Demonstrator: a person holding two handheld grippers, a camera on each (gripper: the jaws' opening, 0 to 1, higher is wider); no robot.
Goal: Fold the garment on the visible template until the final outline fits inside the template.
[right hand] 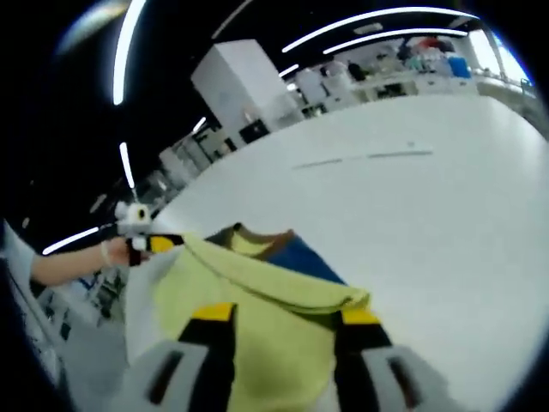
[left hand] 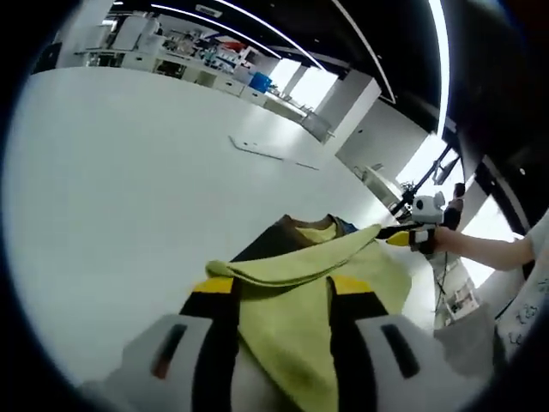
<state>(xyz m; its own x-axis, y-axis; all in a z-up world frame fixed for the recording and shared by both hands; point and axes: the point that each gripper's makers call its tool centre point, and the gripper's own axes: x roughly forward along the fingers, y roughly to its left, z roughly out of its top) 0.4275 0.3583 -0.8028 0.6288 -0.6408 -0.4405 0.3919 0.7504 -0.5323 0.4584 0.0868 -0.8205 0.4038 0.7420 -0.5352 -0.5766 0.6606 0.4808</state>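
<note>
Two tongs pinch the garment (left hand: 300, 292) during a fold. Left gripper view: left gripper (left hand: 283, 296) clamps yellow-green cloth; right gripper (left hand: 410, 235) grips the far hem near the desk (left hand: 129, 197) edge. Right gripper view: right gripper (right hand: 283, 319) clamps the fold; left gripper (right hand: 147, 243) holds its opposite end. Likely next: carry the fold across together. Open desk lies beyond the garment.

A white table (left hand: 129, 172) carries a yellow-green garment (left hand: 300, 318) with dark trim.
</note>
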